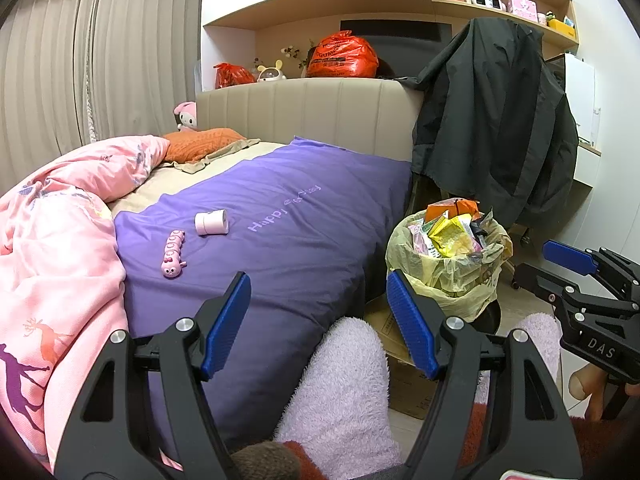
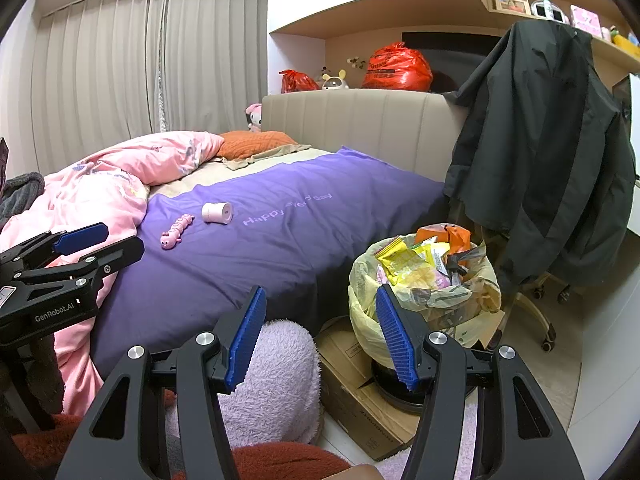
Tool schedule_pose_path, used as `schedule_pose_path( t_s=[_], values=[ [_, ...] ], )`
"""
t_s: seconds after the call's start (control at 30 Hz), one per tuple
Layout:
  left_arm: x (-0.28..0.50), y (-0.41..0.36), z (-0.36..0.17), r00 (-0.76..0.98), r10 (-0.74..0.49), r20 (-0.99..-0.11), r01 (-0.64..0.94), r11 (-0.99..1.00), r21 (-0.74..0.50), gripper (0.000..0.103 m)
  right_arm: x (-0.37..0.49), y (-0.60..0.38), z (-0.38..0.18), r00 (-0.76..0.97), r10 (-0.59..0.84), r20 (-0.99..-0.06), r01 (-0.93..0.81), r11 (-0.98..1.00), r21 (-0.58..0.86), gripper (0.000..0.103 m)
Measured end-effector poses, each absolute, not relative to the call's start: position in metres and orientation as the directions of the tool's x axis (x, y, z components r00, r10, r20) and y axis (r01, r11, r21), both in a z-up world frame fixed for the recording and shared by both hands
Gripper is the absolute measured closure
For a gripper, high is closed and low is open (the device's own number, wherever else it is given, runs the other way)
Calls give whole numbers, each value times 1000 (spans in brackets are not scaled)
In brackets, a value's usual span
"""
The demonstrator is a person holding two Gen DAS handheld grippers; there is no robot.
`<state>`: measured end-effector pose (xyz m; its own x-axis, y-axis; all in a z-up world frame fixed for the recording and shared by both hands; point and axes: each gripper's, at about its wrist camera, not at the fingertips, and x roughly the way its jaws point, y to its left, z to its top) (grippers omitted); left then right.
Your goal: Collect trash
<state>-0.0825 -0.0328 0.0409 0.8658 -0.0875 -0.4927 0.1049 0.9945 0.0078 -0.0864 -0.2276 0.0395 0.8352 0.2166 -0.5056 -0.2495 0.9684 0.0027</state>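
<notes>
Right wrist view: jaws of right gripper [image 2: 320, 336] and left gripper [image 1: 318, 326] wide apart, empty; ahead-right, overfilled bin liner [image 2: 424, 300], light, crinkly, tear-prone; grip gathered rim.

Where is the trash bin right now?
The trash bin, stuffed with wrappers, stands on the floor right of the bed, in front of the chair with the dark jacket.

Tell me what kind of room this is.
A bedroom, most likely: a bed with a padded headboard, a purple blanket and a pink quilt. A full trash bin stands beside it.
</notes>
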Motion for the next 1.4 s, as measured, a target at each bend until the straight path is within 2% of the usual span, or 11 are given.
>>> schedule_pose_path(
  t_s=[1.4],
  values=[
    [-83,-31,39,864,-76,-498,96,995,15,36,-88,-225,39,834,217,-507,-248,969,7,49]
  ],
)
